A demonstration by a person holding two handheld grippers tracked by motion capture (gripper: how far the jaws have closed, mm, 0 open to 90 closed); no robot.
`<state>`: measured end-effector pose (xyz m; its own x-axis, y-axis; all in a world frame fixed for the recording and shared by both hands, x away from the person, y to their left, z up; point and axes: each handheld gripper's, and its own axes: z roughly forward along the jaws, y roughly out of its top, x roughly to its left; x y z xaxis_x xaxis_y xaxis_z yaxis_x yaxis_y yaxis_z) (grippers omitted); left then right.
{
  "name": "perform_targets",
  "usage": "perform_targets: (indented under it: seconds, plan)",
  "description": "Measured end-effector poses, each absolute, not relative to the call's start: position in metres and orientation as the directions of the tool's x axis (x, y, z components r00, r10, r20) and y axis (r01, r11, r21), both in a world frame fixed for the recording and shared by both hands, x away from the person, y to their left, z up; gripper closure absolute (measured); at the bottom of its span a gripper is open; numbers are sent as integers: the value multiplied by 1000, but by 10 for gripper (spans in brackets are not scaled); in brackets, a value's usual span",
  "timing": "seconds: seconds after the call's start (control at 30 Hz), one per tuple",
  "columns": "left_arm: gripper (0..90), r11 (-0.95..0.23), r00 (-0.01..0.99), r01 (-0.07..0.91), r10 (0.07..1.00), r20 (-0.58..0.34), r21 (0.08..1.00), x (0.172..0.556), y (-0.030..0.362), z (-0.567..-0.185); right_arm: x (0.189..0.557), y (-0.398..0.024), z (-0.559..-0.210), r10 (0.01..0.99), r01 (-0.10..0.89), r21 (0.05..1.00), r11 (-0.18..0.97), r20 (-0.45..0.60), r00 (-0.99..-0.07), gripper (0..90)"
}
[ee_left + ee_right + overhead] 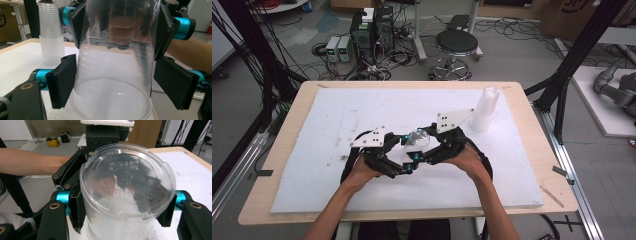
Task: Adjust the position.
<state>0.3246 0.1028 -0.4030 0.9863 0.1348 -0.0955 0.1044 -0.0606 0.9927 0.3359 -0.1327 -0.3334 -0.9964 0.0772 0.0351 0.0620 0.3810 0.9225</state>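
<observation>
A clear plastic cup (417, 137) hangs on its side between my two grippers above the middle of the white board. In the right gripper view its embossed base (127, 182) faces the camera, and my right gripper (122, 212) is shut on its sides just behind the base. In the left gripper view the cup's wide rim (112, 110) points at the camera. My left gripper (117, 85) has a pad (61, 81) against each side of the cup's wider half. Both the left gripper (407, 152) and the right gripper (422, 145) are held by bare hands.
A tall stack of clear cups (484, 110) stands upright at the back right of the white foam board (337, 115), which covers the wooden table. Behind the table are a black stool (456, 42), computer boxes and cables on the floor.
</observation>
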Motion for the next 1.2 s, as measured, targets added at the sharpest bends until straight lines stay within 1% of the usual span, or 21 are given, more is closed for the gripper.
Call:
perform_targets:
  seconds: [0.13,0.23,0.5,0.53,0.57,0.67,0.73,0.87,1.03,1.2]
  plan:
    - [244,-59,986,96,140,-87,994,324,103,-403,336,-133,-333,73,62,923,380,37,-997,383]
    - [292,-64,986,90,144,-80,994,324,104,-402,336,-133,-334,69,65,924,376,41,-997,386]
    - [316,-74,985,88,152,-76,993,324,104,-402,336,-133,-335,66,64,925,375,43,-997,384]
    - [317,-74,985,88,152,-76,993,324,104,-402,336,-133,-335,70,68,924,377,45,-997,368]
    - [317,-74,986,89,149,-77,993,323,104,-402,337,-133,-335,67,61,926,374,38,-997,333]
    - [318,-84,986,87,151,-74,993,323,104,-402,336,-131,-337,76,69,924,377,43,-996,182]
    - [319,-101,985,86,156,-69,991,323,105,-402,336,-131,-337,80,72,921,383,44,-996,176]
    - [319,-162,986,82,159,-56,983,320,109,-400,335,-134,-336,90,64,916,396,31,-995,168]
    - [322,-286,987,88,152,-45,954,317,116,-391,333,-138,-334,100,43,896,442,-2,-995,169]
    - [321,-422,990,92,133,-39,902,317,122,-378,330,-139,-334,99,31,871,491,-20,-995,169]
